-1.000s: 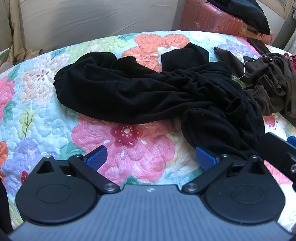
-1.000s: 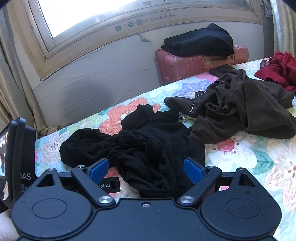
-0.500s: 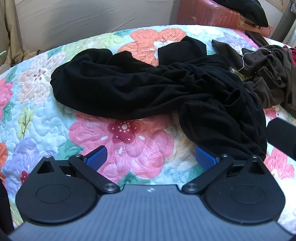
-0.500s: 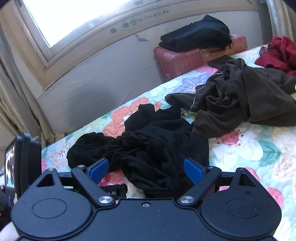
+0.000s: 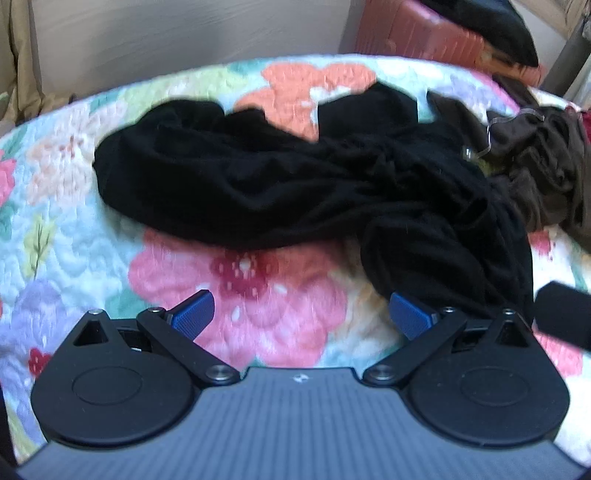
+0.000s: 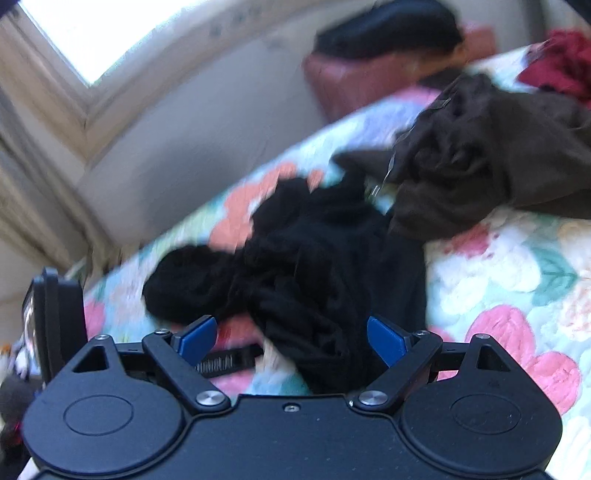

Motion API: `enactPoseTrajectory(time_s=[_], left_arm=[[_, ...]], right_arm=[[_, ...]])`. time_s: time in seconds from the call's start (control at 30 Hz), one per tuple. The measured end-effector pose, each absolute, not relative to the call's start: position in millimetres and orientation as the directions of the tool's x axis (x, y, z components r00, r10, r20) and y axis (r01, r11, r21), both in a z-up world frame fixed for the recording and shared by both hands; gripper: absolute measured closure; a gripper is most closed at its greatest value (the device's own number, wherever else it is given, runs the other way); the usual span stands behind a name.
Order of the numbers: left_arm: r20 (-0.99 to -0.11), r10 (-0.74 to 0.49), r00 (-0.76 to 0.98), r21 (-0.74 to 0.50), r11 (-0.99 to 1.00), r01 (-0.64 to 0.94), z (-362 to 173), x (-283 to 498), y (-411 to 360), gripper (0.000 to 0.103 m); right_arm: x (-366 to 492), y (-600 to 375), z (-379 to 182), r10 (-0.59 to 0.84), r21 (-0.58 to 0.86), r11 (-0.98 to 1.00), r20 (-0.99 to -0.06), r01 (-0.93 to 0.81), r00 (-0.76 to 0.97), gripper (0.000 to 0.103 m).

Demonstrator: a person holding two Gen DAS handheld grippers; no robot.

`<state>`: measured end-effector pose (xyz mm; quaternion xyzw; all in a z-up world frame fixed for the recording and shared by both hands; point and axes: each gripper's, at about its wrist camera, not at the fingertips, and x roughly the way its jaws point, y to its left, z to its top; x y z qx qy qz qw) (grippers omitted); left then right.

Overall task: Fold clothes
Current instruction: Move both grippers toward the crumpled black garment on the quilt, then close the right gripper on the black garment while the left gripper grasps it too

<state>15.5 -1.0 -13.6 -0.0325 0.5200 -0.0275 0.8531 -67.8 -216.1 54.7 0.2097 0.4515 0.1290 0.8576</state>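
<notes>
Two grippers are hovering over a bed covered by one floral quilt point(image 5: 236, 280), and four separate lots of clothing are showing. One crumpled black garment point(image 5: 295, 184) is lying bunched across the quilt, and it is serving as the landmark here. The left gripper point(image 5: 301, 314) is hanging just short of the garment's near edge with its blue pads wide apart and nothing between them, the right-hand pad point(image 5: 410, 314) sitting close against the black cloth. The right gripper point(image 6: 291, 339) is poised over the same garment point(image 6: 314, 280), its pads likewise spread and holding nothing, with a fold of black fabric lying in the gap below. Just beyond the black garment, touching its far end, one brown garment point(image 6: 491, 155) is lying in a heap. Farther past that, one red garment point(image 6: 561, 62) is sitting at the quilt's edge. Behind the black garment, off the bed, one pink suitcase point(image 5: 417, 33) is standing with another dark folded item point(image 5: 487, 26) on top.
</notes>
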Motion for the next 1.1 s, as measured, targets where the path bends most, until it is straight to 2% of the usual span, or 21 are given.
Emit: enactPoseTrajectory(time_s=[0.1, 0.17, 0.3, 0.5, 0.67, 0.7, 0.73, 0.77, 0.8, 0.83, 0.87, 1.0, 1.1], left_arm=[[-0.864, -0.12, 0.489, -0.121, 0.992, 0.03, -9, 22, -1, 0.0], [-0.856, -0.175, 0.487, -0.172, 0.984, 0.053, -11, 31, -3, 0.0], [-0.854, -0.242, 0.461, -0.243, 0.968, 0.058, -26, 46, -6, 0.0], [-0.835, -0.295, 0.465, -0.315, 0.948, 0.036, -44, 47, -2, 0.0], [-0.813, -0.327, 0.481, -0.359, 0.933, 0.028, -56, 44, 0, 0.0], [-0.809, -0.334, 0.484, -0.368, 0.929, 0.026, -58, 44, 1, 0.002], [-0.798, -0.344, 0.495, -0.376, 0.926, 0.037, -59, 43, 0, 0.012], [-0.783, -0.363, 0.505, -0.389, 0.919, 0.056, -57, 42, 0, 0.027], [-0.768, -0.387, 0.511, -0.409, 0.91, 0.074, -56, 41, 0, 0.035], [-0.75, -0.42, 0.511, -0.439, 0.894, 0.089, -55, 41, 1, 0.049], [-0.734, -0.453, 0.505, -0.472, 0.876, 0.099, -54, 41, 3, 0.058], [-0.692, -0.523, 0.499, -0.544, 0.831, 0.117, -45, 40, 9, 0.066], [-0.646, -0.569, 0.509, -0.576, 0.801, 0.163, -25, 34, 9, 0.071]], right_arm=[[-53, -225, 67, 0.388, 0.426, 0.902, -0.727, -0.073, 0.567, 0.011], [-37, -235, 64, 0.424, 0.437, 0.893, -0.733, -0.109, 0.532, 0.011], [-4, -254, 32, 0.492, 0.507, 0.857, -0.751, -0.092, 0.441, 0.011], [11, -268, -14, 0.489, 0.526, 0.851, -0.785, -0.009, 0.38, 0.011], [15, -260, -36, 0.533, 0.554, 0.83, -0.755, -0.063, 0.382, 0.009], [16, -257, -35, 0.559, 0.567, 0.817, -0.734, -0.105, 0.387, 0.014], [18, -254, -34, 0.584, 0.578, 0.803, -0.712, -0.148, 0.39, 0.022], [18, -252, -34, 0.602, 0.586, 0.791, -0.696, -0.176, 0.391, 0.04], [18, -251, -32, 0.612, 0.591, 0.784, -0.686, -0.189, 0.394, 0.053], [18, -251, -30, 0.621, 0.596, 0.777, -0.675, -0.201, 0.398, 0.059], [16, -250, -27, 0.628, 0.599, 0.772, -0.666, -0.213, 0.404, 0.064], [10, -246, -3, 0.687, 0.648, 0.715, -0.583, -0.262, 0.434, 0.068], [3, -246, 20, 0.797, 0.765, 0.566, -0.412, -0.307, 0.442, 0.071]])
